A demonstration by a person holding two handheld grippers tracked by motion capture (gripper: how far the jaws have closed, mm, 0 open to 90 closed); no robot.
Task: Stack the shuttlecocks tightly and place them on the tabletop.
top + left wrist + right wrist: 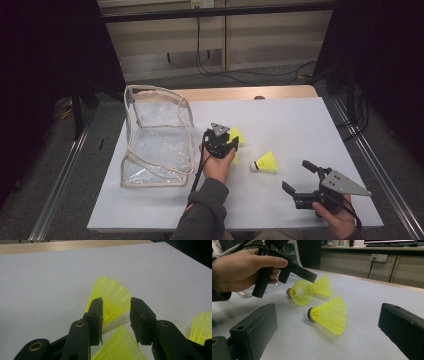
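Note:
Three yellow mesh shuttlecocks with white caps lie on the white table top. In the left gripper view one skirt lies just ahead of my left gripper, whose jaws stand open and apart from it. A second skirt lies under the jaws. The third shuttlecock lies on its side to the right, cap to the left. My right gripper rests near the front right, wide open. It faces that shuttlecock from a short way off, with nothing between its fingers.
A clear plastic bag with beige trim stands open at the left of the table, close beside the left hand. A wooden table edge runs along the back. Black frames and cables surround the table.

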